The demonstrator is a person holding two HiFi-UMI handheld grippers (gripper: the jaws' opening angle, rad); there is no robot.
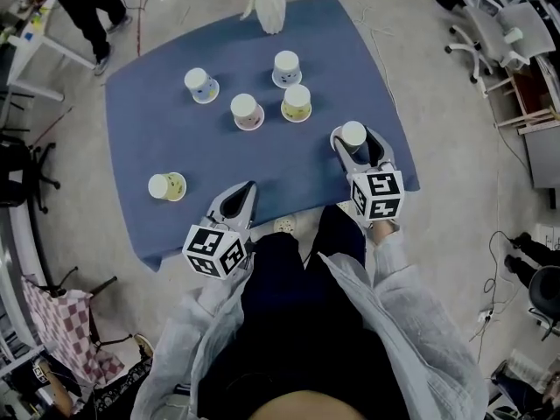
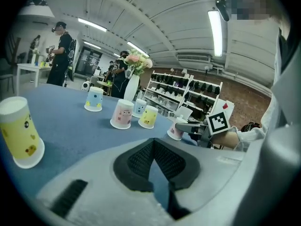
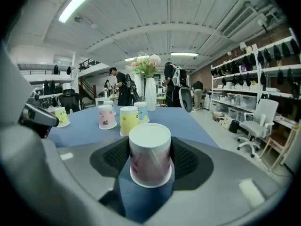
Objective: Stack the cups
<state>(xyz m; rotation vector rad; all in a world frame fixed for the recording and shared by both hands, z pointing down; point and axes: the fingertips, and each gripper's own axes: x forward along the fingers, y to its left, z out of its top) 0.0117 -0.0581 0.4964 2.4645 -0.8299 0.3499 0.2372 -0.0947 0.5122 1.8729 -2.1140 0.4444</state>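
Observation:
Several paper cups stand upside down on the blue table (image 1: 350, 51). A pinkish cup (image 3: 150, 153) stands on the cloth near the right edge, and my right gripper (image 3: 150, 160) is shut on it, pads against its sides. In the head view this cup (image 1: 353, 132) shows between the jaw tips. A light blue cup (image 1: 201, 85), a pink cup (image 1: 247, 111), a yellow cup (image 1: 297, 102) and a bluish cup (image 1: 286, 68) cluster mid-table. Another yellow cup (image 1: 166, 185) stands alone at the left. My left gripper (image 1: 248, 188) is shut and empty at the near table edge.
A white vase with flowers (image 1: 269, 7) stands at the far table edge. Office chairs (image 1: 490, 33) and shelving are at the right, a checked chair (image 1: 61, 322) at the lower left. A person (image 1: 79, 7) stands at a desk at the far left.

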